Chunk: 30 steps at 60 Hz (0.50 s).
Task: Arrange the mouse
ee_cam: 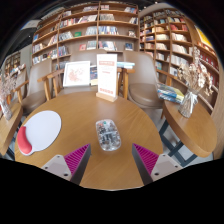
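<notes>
A silver-grey patterned mouse (108, 134) lies on the round wooden table (110, 165), just ahead of the fingers and midway between their lines. A white round mouse mat with a red wrist rest (39, 129) lies on the table to the left of the mouse. My gripper (112, 158) is open and empty, its two magenta pads (75, 157) spread wide, short of the mouse and not touching it.
A tall standing sign card (107, 78) and a smaller card (77, 72) stand at the table's far edge. Wooden chairs ring the table. Bookshelves (90, 30) fill the back. Another table with books (178, 100) stands to the right.
</notes>
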Available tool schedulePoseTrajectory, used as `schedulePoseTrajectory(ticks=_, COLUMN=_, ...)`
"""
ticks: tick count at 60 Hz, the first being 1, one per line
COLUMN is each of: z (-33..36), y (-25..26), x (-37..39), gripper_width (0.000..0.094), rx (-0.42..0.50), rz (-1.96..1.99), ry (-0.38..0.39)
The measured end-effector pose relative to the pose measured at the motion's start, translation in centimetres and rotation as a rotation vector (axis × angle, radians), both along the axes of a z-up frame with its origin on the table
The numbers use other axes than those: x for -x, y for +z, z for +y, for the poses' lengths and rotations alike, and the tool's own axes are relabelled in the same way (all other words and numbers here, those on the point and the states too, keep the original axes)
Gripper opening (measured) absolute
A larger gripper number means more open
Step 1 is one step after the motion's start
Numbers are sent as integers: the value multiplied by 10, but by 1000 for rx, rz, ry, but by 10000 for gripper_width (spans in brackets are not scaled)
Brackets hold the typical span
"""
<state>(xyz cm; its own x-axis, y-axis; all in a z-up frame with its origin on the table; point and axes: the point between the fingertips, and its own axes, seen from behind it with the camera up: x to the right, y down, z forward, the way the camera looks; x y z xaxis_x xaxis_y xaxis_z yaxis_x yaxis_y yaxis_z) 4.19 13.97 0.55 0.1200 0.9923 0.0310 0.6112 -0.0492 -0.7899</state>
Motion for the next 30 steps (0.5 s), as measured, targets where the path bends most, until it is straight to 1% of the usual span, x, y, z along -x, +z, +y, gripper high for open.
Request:
schedulePoseTrajectory(ticks=15, z=4, y=-19, x=51, gripper_width=852, rx=2, rz=-24, ry=7)
schedulePoseTrajectory(ticks=20, z=3, y=-22, x=61, gripper_width=849, rx=22, rz=-23, ry=9)
schedulePoseTrajectory(ticks=30, z=1, y=-23, x=71, gripper_width=835, rx=26, rz=-26, ry=21)
